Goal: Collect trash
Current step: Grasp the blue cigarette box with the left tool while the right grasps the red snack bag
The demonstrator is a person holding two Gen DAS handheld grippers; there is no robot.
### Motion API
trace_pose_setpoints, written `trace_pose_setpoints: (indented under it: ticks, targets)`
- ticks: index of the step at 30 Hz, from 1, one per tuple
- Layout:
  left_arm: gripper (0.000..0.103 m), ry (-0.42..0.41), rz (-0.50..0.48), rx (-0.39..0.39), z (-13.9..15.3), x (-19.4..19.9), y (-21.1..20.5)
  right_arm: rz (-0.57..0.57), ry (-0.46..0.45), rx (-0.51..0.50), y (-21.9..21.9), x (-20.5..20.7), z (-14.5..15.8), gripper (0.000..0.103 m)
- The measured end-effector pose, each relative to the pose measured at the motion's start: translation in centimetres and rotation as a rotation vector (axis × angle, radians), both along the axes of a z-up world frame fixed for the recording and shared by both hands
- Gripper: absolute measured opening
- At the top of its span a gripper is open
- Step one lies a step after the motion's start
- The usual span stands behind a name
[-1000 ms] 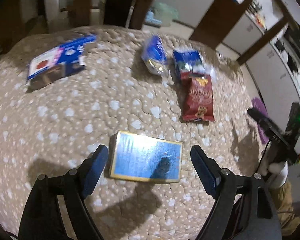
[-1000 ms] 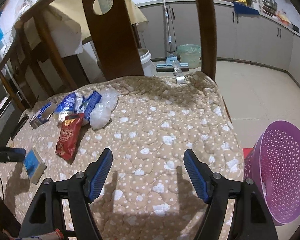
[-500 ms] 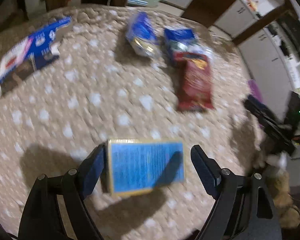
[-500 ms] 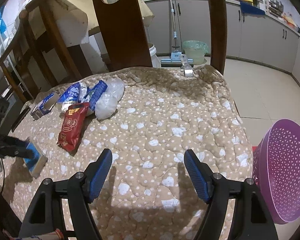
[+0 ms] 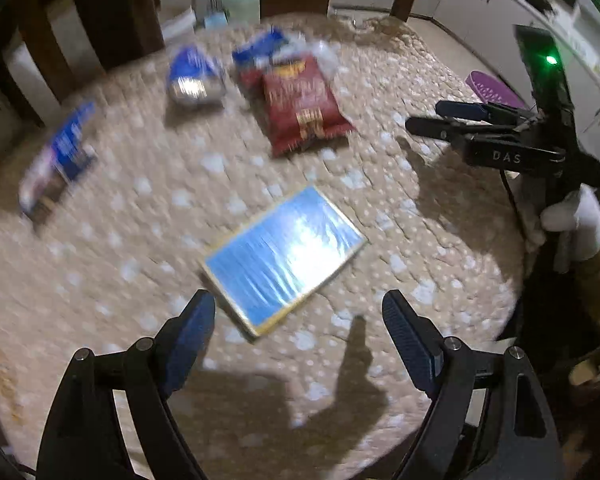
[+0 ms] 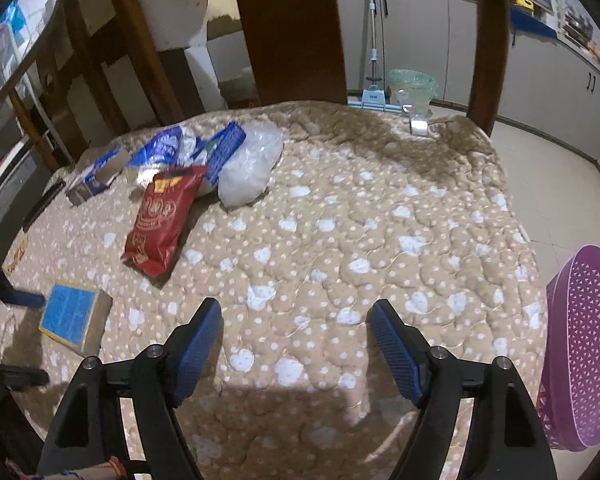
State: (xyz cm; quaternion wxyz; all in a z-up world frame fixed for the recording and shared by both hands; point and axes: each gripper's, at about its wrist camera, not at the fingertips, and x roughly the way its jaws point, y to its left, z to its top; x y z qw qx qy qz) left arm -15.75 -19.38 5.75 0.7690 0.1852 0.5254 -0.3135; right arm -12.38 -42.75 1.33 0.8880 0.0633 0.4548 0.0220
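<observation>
My left tool (image 5: 298, 322) is wide open and empty, just short of the blue box (image 5: 284, 256) lying flat on the quilted counter (image 5: 160, 184). Looks light and stiff; I'd pinch its long edges. Right tool (image 6: 296, 338): open, empty too.

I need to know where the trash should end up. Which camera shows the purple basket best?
The right wrist view: the purple basket fills its right edge, its perforated wall and rim sharp, standing off the table's side. The left wrist view catches only a small blurred purple patch beyond the right gripper.
</observation>
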Motion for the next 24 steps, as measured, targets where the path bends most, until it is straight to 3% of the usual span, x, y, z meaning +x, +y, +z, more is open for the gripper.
trace_pose_setpoints:
  ticks: [3, 7, 10, 12, 15, 16, 18, 19, 24]
  targets:
    - [0.085, -0.084, -0.028, 0.043, 0.4, 0.4, -0.5, -0.001, 0.012, 0.008, -0.1, 0.2, -0.2, 0.083]
    - [0.085, -0.065, -0.053, 0.053, -1.2, 2.7, -1.8, 0.003, 0.023, 0.002, 0.1, 0.5, -0.5, 0.086]
    - [0.090, -0.105, -0.065, 0.082, -2.5, 3.1, -3.0, 0.014, 0.026, -0.002, 0.4, 0.6, -0.6, 0.090]
    - [0.090, -0.047, -0.051, 0.065, -3.7, 3.3, -3.5, 0.017, 0.025, 0.009, 0.3, 0.6, -0.7, 0.092]
    - [0.091, -0.061, -0.003, 0.029, -4.0, 3.2, -3.2, 0.008, 0.018, 0.062, -0.2, 0.6, -0.7, 0.093]
    - [0.089, -0.058, 0.023, 0.020, -3.9, 3.1, -2.9, 0.004, 0.019, 0.071, -0.3, 0.6, -0.6, 0.093]
    - [0.063, -0.064, 0.075, 0.014, -3.2, 2.6, -1.9, -0.016, 0.024, 0.071, -0.2, 0.7, -0.5, 0.093]
    - [0.056, -0.069, 0.095, 0.011, -2.7, 2.2, -1.3, -0.024, 0.026, 0.061, 0.1, 0.8, -0.3, 0.093]
    - [0.054, -0.013, 0.192, -0.079, -1.8, 1.2, 1.7, 0.038, -0.011, 0.166, 3.1, 2.8, 1.0, 0.088]
